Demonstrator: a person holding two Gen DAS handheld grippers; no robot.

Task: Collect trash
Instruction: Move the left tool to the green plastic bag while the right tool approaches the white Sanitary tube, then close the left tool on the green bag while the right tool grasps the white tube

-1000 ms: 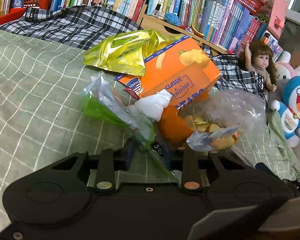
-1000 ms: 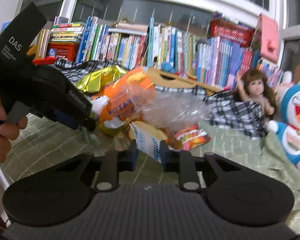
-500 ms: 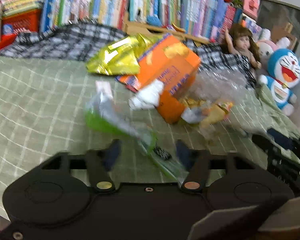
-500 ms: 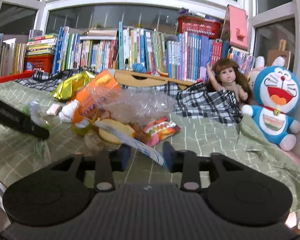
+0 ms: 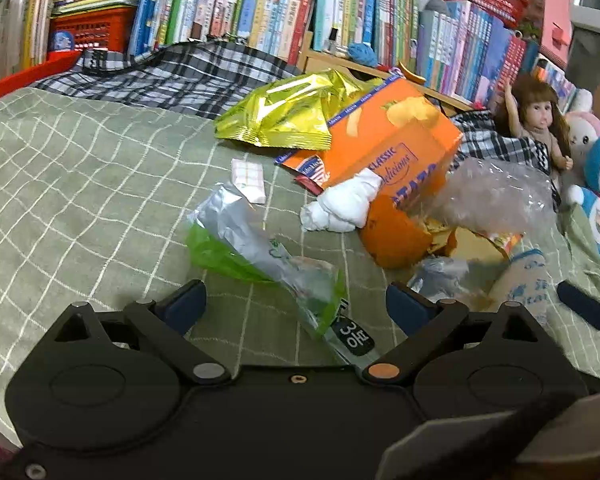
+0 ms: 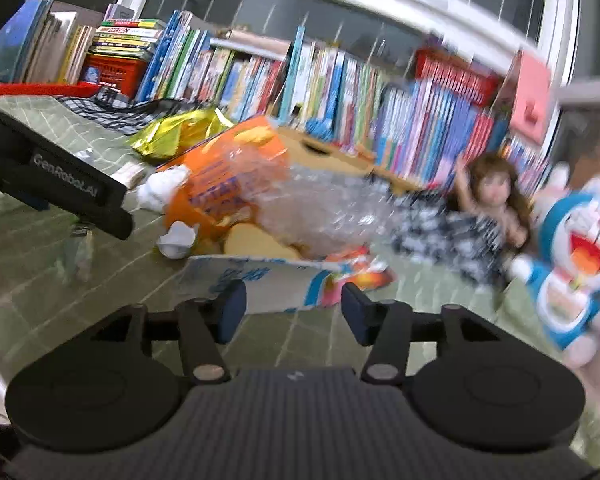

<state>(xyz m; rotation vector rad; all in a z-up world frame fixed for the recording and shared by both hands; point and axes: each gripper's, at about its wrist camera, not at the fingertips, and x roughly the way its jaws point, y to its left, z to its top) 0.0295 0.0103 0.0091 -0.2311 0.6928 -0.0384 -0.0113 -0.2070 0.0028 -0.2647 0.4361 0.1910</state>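
Trash lies heaped on a green checked bedcover (image 5: 80, 184) before a long row of books (image 5: 260, 12). Nearest the left gripper (image 5: 296, 306) is a green and silver wrapper (image 5: 260, 256), flat on the cover, its lower end running between the two blue-padded fingers. A black tag at that end bears a "3" and some Korean characters. The jaws have just been opening and now stand wide, and neither pad touches the wrapper. Beyond it sit a small white checked packet (image 5: 249, 175), a crumpled white tissue (image 5: 344, 204), and an orange snack box (image 5: 384, 148) printed "CLASSIC Delicious" in blue script, with larger blue letters partly hidden below. A gold foil bag (image 5: 292, 114) leans on the box's far side. Orange peel (image 5: 396, 236) and a clear crinkled plastic bag (image 5: 496, 196) lie to the right of the box.

In the right wrist view, which is blurred, the right gripper (image 6: 294, 306) hangs over a white and blue paper wrapper (image 6: 260, 280) whose print is too smeared to read. Its jaws have also just been opening; the wrapper's near edge lies between them, and the pads stand apart from it. A red and orange snack packet (image 6: 364, 272) lies just past it. The left gripper's black body (image 6: 60, 188) crosses the left edge of that view, lettered "GenRoboAI" as far as it can be read. A doll (image 5: 536, 120) and a blue and white cat plush (image 6: 576, 256) rest at the right of the bed, near the pile.
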